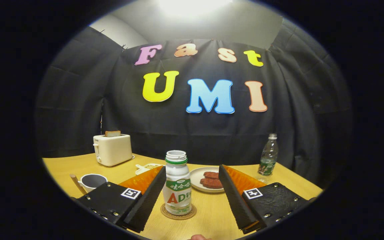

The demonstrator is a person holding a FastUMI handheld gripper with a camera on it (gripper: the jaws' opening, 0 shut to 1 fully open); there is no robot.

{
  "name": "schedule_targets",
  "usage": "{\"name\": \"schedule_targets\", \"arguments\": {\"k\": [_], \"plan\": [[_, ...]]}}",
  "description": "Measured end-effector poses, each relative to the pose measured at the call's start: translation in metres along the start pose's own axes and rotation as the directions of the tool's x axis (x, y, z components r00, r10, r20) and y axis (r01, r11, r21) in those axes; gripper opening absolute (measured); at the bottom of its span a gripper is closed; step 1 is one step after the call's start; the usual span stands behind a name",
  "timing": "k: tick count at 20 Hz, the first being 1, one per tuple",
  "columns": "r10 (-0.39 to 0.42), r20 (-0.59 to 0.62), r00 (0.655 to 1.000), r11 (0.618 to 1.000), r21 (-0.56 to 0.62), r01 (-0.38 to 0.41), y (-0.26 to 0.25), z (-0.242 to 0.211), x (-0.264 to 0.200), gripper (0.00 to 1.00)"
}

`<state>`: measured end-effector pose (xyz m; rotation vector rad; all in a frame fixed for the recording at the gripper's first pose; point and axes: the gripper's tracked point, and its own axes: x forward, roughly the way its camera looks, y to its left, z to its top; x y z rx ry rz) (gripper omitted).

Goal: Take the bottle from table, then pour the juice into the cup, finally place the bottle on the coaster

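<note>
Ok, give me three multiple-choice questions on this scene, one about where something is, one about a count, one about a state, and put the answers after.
1. Where does the white bottle stand?
A. on the round coaster
B. on the plate
C. on top of the toaster

2. How many brown patties lie on the plate?
A. none
B. two
C. five

3. How does the gripper stand?
A. jaws shut on the bottle
B. jaws shut on the cup
C. jaws open, bottle between them

Answers: 1 A, the coaster's rim shows under the bottle's base. 2 B, two patties sit side by side. 3 C, there is a clear gap between each finger and the bottle.
</note>
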<state>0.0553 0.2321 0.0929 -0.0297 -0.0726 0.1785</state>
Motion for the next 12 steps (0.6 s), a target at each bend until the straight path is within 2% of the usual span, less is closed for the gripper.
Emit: {"name": "schedule_targets", "arguments": {"k": [6, 12], "plan": [[-0.05, -0.003, 0.999, 0.999, -0.014, 0.05, -0.039, 0.04, -0.031, 0.97], [-0.043, -0.023, 0.999, 0.999, 0.018, 0.043, -0.047, 0.05, -0.045, 0.97]]}}
